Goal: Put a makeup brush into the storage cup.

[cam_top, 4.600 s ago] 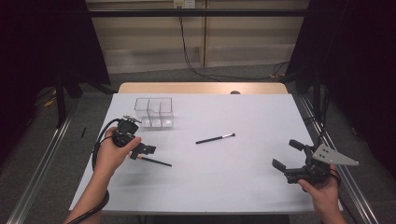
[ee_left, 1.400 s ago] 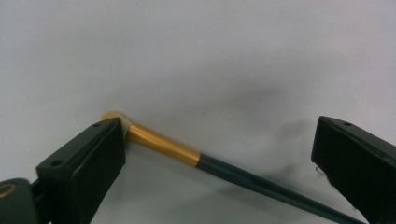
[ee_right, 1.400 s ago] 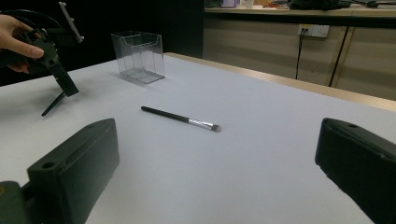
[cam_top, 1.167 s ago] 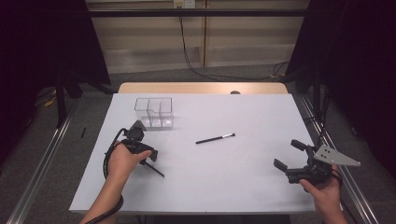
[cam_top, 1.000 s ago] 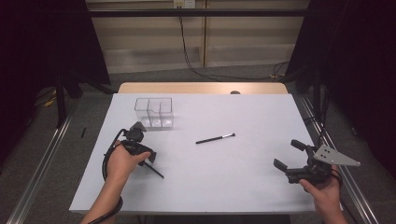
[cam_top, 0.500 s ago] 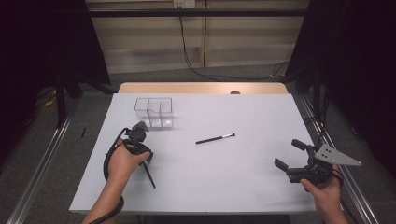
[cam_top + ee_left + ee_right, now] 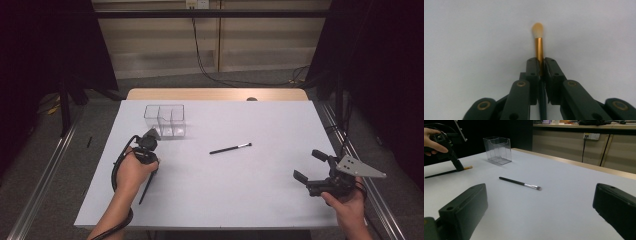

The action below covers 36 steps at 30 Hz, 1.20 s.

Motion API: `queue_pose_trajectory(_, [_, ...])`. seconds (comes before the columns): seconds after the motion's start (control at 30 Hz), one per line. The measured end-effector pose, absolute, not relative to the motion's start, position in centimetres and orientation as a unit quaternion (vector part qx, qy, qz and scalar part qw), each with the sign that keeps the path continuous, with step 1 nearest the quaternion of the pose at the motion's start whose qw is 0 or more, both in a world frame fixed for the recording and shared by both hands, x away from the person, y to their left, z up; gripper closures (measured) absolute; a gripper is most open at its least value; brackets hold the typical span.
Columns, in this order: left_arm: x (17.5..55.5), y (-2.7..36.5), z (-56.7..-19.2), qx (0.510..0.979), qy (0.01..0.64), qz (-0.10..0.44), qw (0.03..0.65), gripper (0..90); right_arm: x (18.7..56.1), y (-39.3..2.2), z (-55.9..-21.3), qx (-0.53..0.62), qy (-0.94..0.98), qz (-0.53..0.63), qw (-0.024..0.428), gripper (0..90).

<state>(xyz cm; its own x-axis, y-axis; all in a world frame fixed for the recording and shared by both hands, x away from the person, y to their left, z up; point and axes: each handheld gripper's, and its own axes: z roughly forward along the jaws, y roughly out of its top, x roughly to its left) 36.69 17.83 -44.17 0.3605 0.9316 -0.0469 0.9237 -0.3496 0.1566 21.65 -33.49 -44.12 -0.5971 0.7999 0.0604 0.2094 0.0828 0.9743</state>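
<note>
My left tool (image 7: 540,65) has just been closing and now clamps the gold-ferrule brush (image 7: 538,46), which lies on the table (image 7: 260,190) near the clear organizer box (image 7: 165,120). I can lift it. My right tool (image 7: 316,169) stays wide, empty.

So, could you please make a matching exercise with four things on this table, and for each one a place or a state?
Things:
1. gold-ferrule brush
2. silver-ferrule brush
3. clear box
4. right gripper

Places or states:
A. open, nothing between its fingers
B. stands empty at the far left part of the table
C. lies free in the middle of the table
D. clamped in the left gripper, whose fingers have just been closing on it

Pairs: 1-D, 2-C, 3-B, 4-A
</note>
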Motion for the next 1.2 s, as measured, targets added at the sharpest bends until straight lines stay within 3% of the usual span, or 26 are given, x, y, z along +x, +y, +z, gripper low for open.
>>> queue_pose_trajectory(0.13, [36.66, 17.67, -44.19, 0.825, 0.560, 0.027, 0.074, 81.9, 21.66, -33.45, -44.13, 0.365, 0.690, 0.569, 0.258, 0.0])
queue_pose_trajectory(0.23, [36.68, 17.48, -44.27, 0.826, 0.558, 0.024, 0.075, 75.8, 21.67, -33.46, -44.14, 0.364, 0.692, 0.568, 0.259, 0.0])
queue_pose_trajectory(0.53, [36.76, 17.23, -44.27, 0.834, 0.548, 0.026, 0.065, 75.4, 21.62, -33.51, -44.15, 0.367, 0.690, 0.568, 0.258, 0.0])
queue_pose_trajectory(0.73, [36.63, 17.24, -44.27, 0.832, 0.550, 0.029, 0.066, 76.9, 21.63, -33.49, -44.14, 0.364, 0.693, 0.566, 0.259, 0.0])
queue_pose_trajectory(0.8, [36.56, 17.09, -44.23, 0.835, 0.545, 0.034, 0.062, 84.0, 21.65, -33.48, -44.16, 0.366, 0.692, 0.567, 0.258, 0.0])
queue_pose_trajectory(1.2, [36.81, 17.25, -44.21, 0.832, 0.551, 0.025, 0.062, 84.1, 21.67, -33.51, -44.19, 0.367, 0.694, 0.564, 0.257, 0.0])
